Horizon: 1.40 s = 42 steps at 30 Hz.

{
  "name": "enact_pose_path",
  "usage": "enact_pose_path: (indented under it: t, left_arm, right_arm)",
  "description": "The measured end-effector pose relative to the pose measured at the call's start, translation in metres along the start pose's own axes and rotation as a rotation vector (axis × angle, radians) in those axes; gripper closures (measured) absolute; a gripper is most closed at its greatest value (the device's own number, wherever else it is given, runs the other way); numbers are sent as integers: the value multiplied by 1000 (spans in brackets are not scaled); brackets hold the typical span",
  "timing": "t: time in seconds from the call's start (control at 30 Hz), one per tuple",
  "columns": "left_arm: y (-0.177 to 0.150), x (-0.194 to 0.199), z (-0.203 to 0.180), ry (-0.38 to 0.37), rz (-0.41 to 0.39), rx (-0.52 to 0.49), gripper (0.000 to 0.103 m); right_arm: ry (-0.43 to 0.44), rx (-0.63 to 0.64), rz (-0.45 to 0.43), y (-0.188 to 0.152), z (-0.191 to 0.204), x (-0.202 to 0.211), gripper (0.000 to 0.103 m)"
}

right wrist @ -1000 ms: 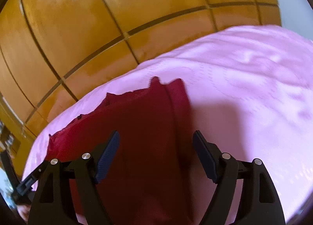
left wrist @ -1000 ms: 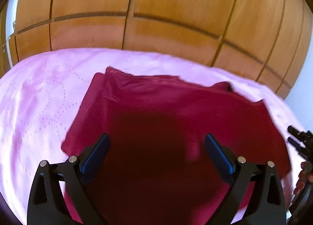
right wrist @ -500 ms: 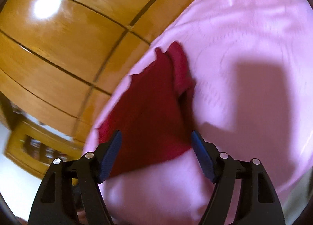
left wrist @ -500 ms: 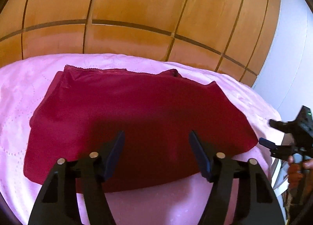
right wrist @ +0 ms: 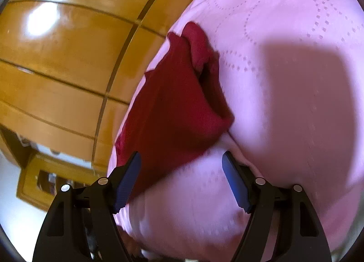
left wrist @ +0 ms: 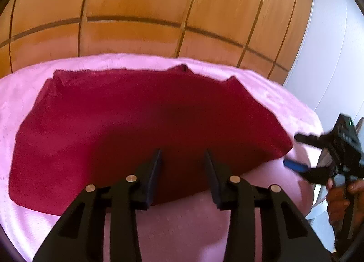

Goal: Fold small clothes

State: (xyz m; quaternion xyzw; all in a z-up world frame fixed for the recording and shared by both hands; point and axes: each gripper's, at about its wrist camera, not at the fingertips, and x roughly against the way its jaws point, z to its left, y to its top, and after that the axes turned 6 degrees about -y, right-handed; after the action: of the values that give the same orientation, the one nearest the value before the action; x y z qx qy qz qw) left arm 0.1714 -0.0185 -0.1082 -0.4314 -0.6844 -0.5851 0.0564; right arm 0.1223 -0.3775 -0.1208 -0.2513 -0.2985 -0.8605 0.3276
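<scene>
A dark red garment (left wrist: 141, 120) lies spread flat on a pink quilted bed cover (left wrist: 193, 223). My left gripper (left wrist: 183, 166) hovers over the garment's near edge, open with a narrowed gap, holding nothing. The right gripper shows at the right of the left wrist view (left wrist: 298, 152), open beside the garment's right corner. In the right wrist view the garment (right wrist: 173, 102) lies ahead and left, with a folded-over lump at its far end. My right gripper (right wrist: 180, 177) is open and empty, just short of the garment's near edge.
A wooden panelled wardrobe (left wrist: 159, 11) stands behind the bed. A white wall (left wrist: 336, 57) is at the right. The bed edge (right wrist: 127, 223) drops off at lower left in the right wrist view, with a wooden cabinet (right wrist: 41, 177) beyond.
Both grippers have pulled back toward the near edge of the garment. The left jaws have narrowed. The right gripper has tilted and swung off to the garment's right corner.
</scene>
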Motion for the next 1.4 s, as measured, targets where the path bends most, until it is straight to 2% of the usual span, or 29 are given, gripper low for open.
enact_pose_path:
  t: [0.23, 0.33, 0.53, 0.77, 0.87, 0.93, 1.03, 1.3, 1.37, 1.4]
  left_arm:
    - [-6, -7, 7, -5, 32, 21, 67]
    - [-7, -8, 7, -6, 37, 22, 67]
    - [-11, -10, 11, -21, 40, 28, 67]
    - [-12, -11, 9, -17, 40, 21, 67]
    - [-12, -11, 9, -18, 41, 23, 67]
    - [-12, -11, 9, -17, 41, 21, 67]
    - [-12, -11, 9, -17, 41, 19, 67]
    - [-12, -10, 7, -11, 38, 11, 66]
    - [-9, -7, 7, -22, 40, 21, 58]
    - [-8, -4, 6, -32, 37, 26, 46]
  right_arm:
    - [-21, 16, -68, 17, 4, -10, 30]
    - [-2, 4, -87, 29, 3, -14, 30]
    - [34, -2, -95, 48, 4, -22, 30]
    - [16, 24, -98, 61, 5, -35, 34]
    - [-22, 68, -93, 63, 10, -42, 46]
    - [-32, 74, -91, 64, 9, -44, 62]
    - [-39, 56, -89, 67, 4, -47, 78]
    - [-13, 67, -107, 66, 18, -39, 84]
    - [-10, 71, -111, 67, 24, -36, 84]
    - [-7, 74, -112, 66, 26, -35, 84]
